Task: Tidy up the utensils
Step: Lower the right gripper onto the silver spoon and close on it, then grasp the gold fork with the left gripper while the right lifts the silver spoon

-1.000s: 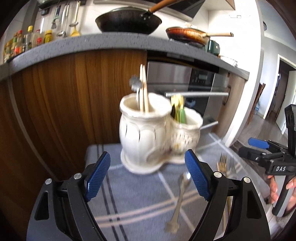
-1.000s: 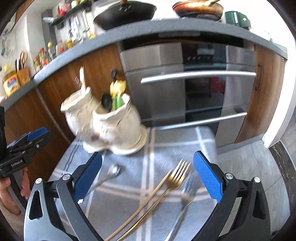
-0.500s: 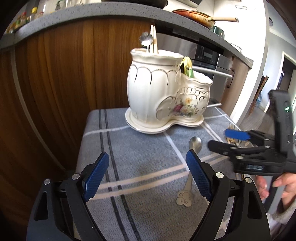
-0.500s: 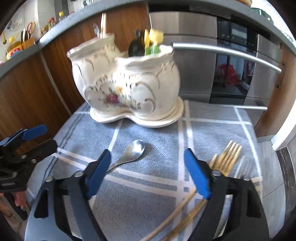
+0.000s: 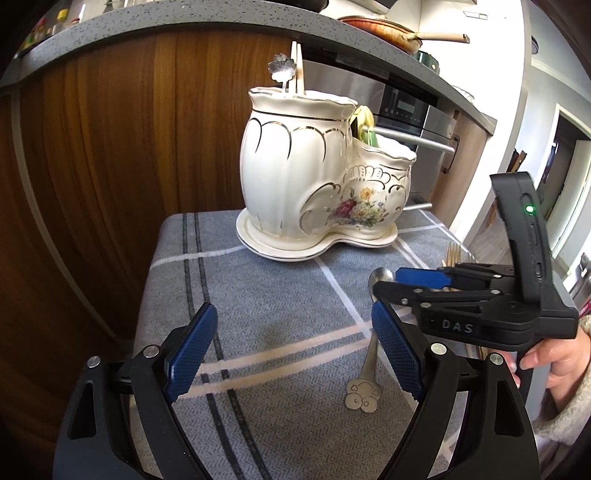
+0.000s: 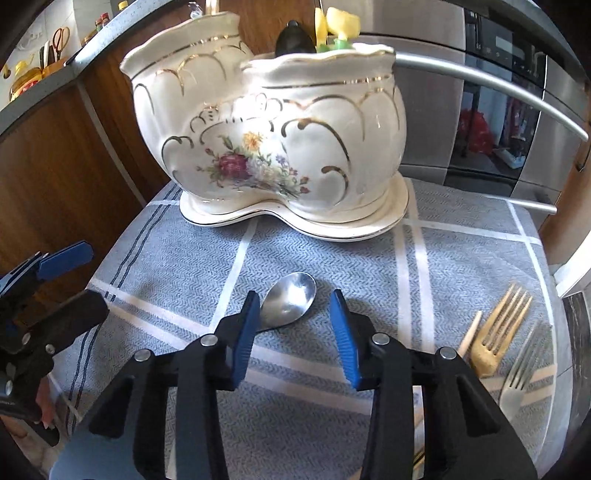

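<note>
A white ceramic two-pot utensil holder point(image 5: 314, 177) with gold trim and flowers stands at the back of a blue checked cloth; it also shows in the right wrist view point(image 6: 273, 147). A silver spoon point(image 6: 290, 304) lies on the cloth with its bowl toward the holder; its flower-shaped handle end shows in the left wrist view point(image 5: 362, 395). My right gripper point(image 6: 295, 332) is low over the spoon, jaws partly closed on either side of its neck, not touching. My left gripper point(image 5: 291, 354) is open and empty above the cloth's left part.
A gold fork point(image 6: 498, 332), a silver fork point(image 6: 521, 373) and chopsticks point(image 6: 469, 336) lie at the cloth's right. The holder contains chopsticks, a spoon point(image 5: 282, 68) and yellow-green utensils point(image 6: 338, 26). Wooden cabinets and a steel oven point(image 6: 498, 92) stand behind.
Both grippers have come down and closer to the cloth. My right gripper has moved left over the spoon and narrowed its jaws around it. My left gripper stays open.
</note>
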